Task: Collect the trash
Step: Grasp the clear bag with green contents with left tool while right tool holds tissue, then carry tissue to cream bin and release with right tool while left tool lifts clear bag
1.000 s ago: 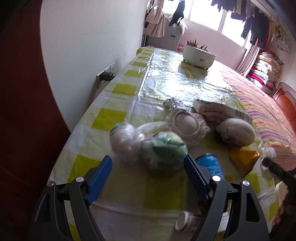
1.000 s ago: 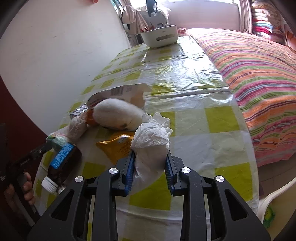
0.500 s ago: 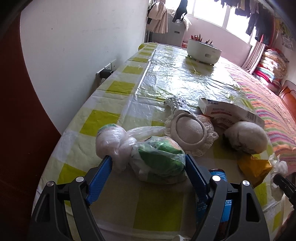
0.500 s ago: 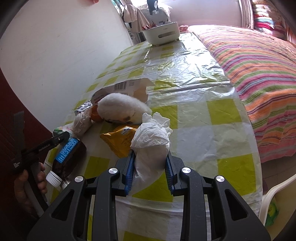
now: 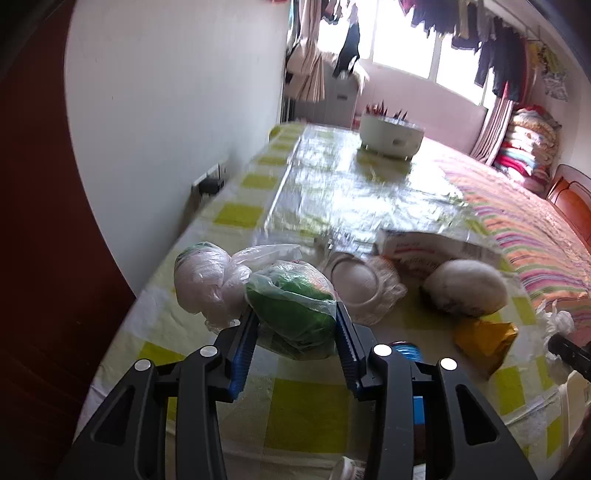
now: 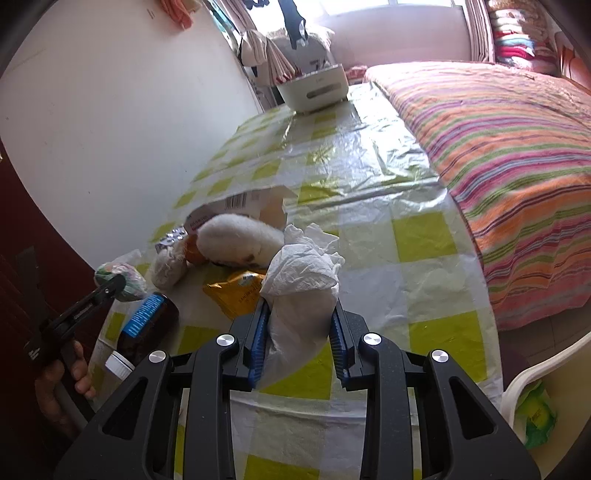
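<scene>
Tablecloth [image 6: 421, 240] checked yellow-white, striped bed [image 6: 509, 155] beside

A long table [image 5: 258, 216] draped in a yellow-and-white checked cloth under clear plastic runs along a plain white wall [image 5: 177, 92], where a socket [image 5: 210, 181] holds a dark plug. Daylight floods through a far window [image 5: 402, 40] hung with clothes [image 5: 491, 33]. Beside the table lies a bed [image 6: 498, 147] with a striped cover; folded blankets [image 5: 524, 147] are stacked in the corner.
</scene>
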A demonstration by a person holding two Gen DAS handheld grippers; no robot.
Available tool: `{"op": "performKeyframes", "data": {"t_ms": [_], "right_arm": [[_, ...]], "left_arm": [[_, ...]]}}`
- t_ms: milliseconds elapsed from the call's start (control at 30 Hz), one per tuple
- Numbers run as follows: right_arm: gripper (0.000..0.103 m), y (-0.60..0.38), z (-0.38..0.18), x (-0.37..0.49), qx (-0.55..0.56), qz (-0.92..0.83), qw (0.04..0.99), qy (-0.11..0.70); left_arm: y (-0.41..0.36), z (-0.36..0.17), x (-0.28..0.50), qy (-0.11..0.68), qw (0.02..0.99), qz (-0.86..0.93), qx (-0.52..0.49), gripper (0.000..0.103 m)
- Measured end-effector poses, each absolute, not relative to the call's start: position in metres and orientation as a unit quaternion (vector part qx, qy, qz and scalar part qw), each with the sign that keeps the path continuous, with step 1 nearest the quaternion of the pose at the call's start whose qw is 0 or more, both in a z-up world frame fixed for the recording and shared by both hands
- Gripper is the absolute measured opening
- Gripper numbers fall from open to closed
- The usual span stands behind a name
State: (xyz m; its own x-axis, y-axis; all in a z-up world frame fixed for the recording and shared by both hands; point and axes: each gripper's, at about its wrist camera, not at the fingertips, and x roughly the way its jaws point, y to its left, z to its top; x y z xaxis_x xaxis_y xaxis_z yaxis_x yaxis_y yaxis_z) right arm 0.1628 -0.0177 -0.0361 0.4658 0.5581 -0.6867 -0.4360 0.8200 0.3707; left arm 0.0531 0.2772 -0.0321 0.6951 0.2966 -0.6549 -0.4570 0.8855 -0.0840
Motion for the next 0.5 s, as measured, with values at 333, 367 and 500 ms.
{"op": "performKeyframes", "data": {"t_ms": [333, 367, 500], "right_arm": [[0.029, -0.037, -0.026, 0.157, 0.081, 0.281, 0.866, 0.405], [0.029, -0.04, -0.025, 0.156, 0.083, 0.279, 0.868, 0.402], [0.029, -0.055, -0.021, 0.156, 0.089, 0.268, 0.874, 0.394]], "left_arm": [[0.256, -0.014, 0.042, 0.303, 0.928, 0.179, -0.121, 0.04], [0.252, -0.012, 0.042, 0.301, 0.929, 0.177, -0.121, 0.04], [0.238, -0.006, 0.043, 0.296, 0.934, 0.16, -0.119, 0.04]]}}
